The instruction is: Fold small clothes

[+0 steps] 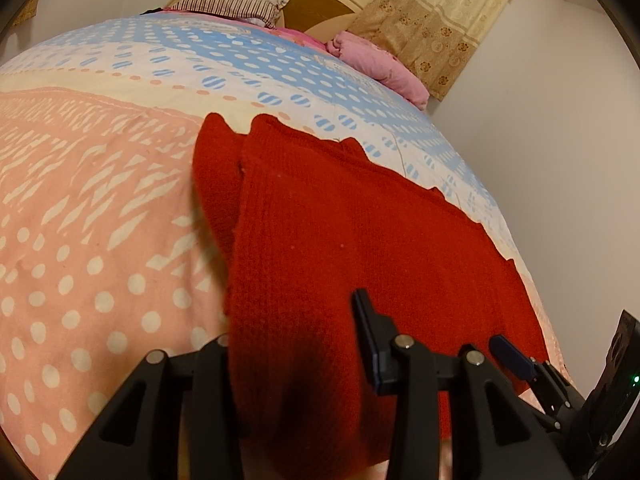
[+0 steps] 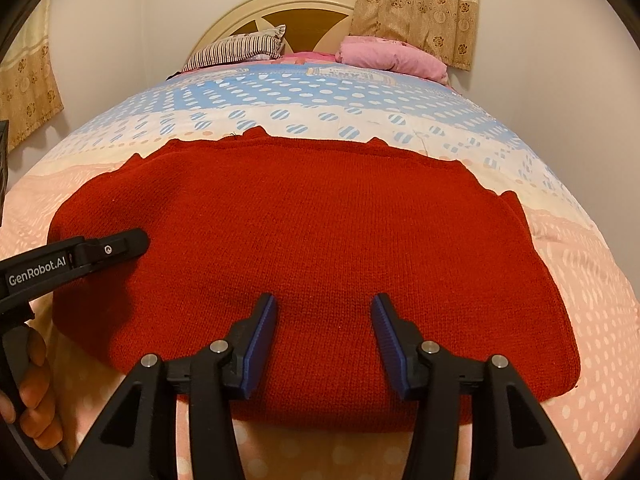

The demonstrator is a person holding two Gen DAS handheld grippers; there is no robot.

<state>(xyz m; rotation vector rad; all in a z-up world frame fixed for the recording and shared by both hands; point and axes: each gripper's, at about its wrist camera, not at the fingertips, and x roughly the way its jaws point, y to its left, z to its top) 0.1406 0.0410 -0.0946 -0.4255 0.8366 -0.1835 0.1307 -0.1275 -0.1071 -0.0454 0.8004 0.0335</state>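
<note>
A red knitted garment [image 2: 312,248] lies folded in a broad rectangle on the dotted bedspread [image 2: 592,288]. My right gripper [image 2: 324,304] hovers over its near edge, open, blue pads apart with only flat cloth below them. My left gripper [image 2: 132,242] reaches in at the garment's left edge, a hand [image 2: 36,384] holding its handle. In the left wrist view the garment [image 1: 360,220] runs away from my left gripper [image 1: 294,320]. One finger [image 1: 366,320] stands clear on top of the cloth, and a raised fold hides the other. The jaws are apart. One finger [image 1: 512,354] of my right gripper shows at the lower right.
A striped pillow [image 2: 240,50] and a bundle of pink bedding [image 2: 392,58] lie at the far end, against a cream headboard [image 2: 280,6]. Patterned curtains [image 2: 416,4] hang behind. A white wall [image 1: 540,140] runs close along the bed's right side.
</note>
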